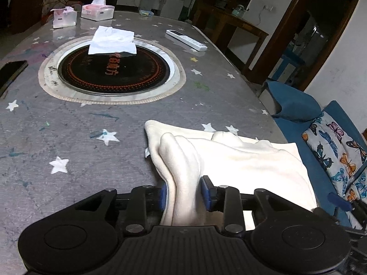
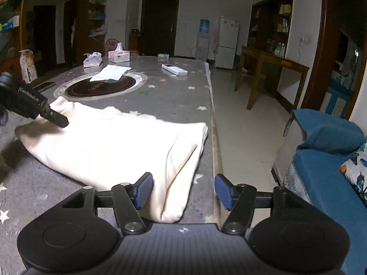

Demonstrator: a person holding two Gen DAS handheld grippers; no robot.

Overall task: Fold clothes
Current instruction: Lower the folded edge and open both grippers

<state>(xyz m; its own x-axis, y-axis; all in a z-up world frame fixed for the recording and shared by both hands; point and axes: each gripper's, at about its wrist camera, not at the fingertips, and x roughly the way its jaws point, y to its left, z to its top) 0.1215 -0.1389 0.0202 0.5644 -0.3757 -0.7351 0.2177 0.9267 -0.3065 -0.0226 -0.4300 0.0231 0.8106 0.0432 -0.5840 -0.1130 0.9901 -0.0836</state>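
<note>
A cream garment (image 2: 114, 144) lies folded on the grey star-patterned table (image 2: 174, 100), near its right edge. In the left wrist view the garment (image 1: 240, 160) has a bunched fold rising between my left gripper's pads; my left gripper (image 1: 184, 193) is shut on that fold. The left gripper also shows in the right wrist view (image 2: 55, 118) at the garment's far left corner. My right gripper (image 2: 183, 191) is open, its left pad (image 2: 144, 190) over the garment's near corner, its right pad past the table edge.
A round black hotplate (image 1: 114, 71) sits in the table's middle with a white cloth (image 1: 112, 41) on it. A remote (image 1: 185, 40), tissue packs (image 1: 97, 11) and a phone (image 1: 11, 71) lie further off. A blue sofa (image 2: 325, 151) with a butterfly cushion stands to the right.
</note>
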